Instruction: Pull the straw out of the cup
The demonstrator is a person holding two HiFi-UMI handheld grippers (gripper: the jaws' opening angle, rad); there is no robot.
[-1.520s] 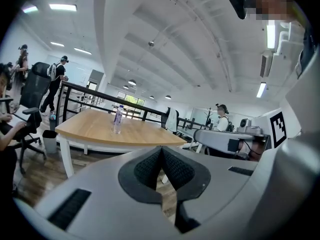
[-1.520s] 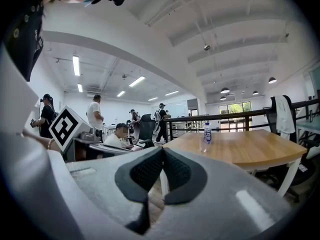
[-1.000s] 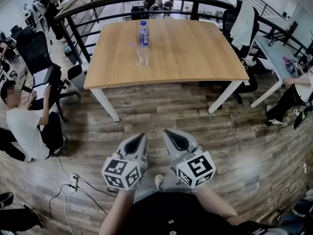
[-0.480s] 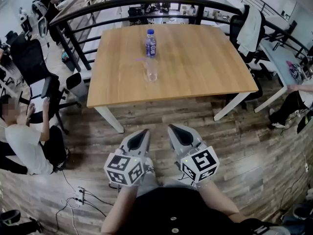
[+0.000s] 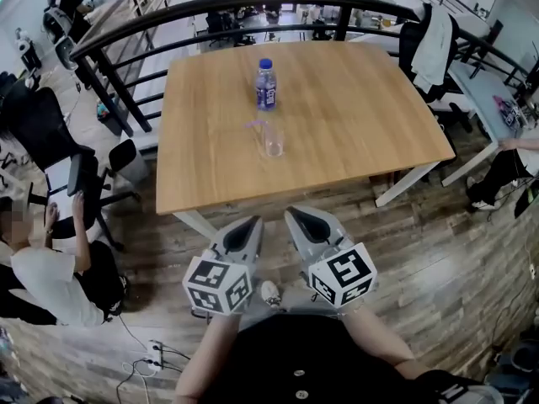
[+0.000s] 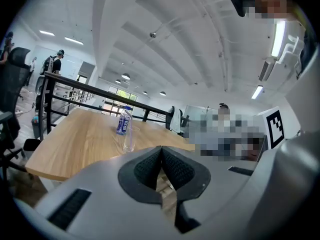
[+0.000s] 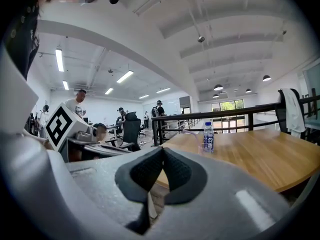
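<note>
In the head view, the left hand-held gripper [image 5: 251, 225] and the right hand-held gripper [image 5: 296, 216] are held side by side over the wooden floor [image 5: 438, 251], just short of the near edge of the bench [image 5: 362, 116]. Their tips are pointed toward that edge. The clear cup [image 5: 273, 140] is seen standing about the middle of the bench, a little toward the left edge, well apart from both grippers. A pale purple straw [image 5: 255, 125] is seen in the cup, its upper end bent over toward the left edge. A water bottle [image 5: 266, 84] with a blue cap is set upright just behind the cup, toward the far edge. A dark railing [image 5: 210, 5] is seen running beyond the far edge.

In the left gripper view, the jaws of the left hand-held gripper [image 6: 161, 156] are pressed together with nothing between them. Beyond them the cup [image 6: 128, 140] and the bottle [image 6: 123, 121] are seen on the bench [image 6: 70, 144]; the straw cannot be made out here.

In the right gripper view, the jaws of the right hand-held gripper [image 7: 162, 159] are likewise brought together and nothing is gripped. The cup [image 7: 202, 147], the straw [image 7: 192, 134] and the bottle [image 7: 209, 135] are seen far ahead on the bench [image 7: 265, 156].
</note>
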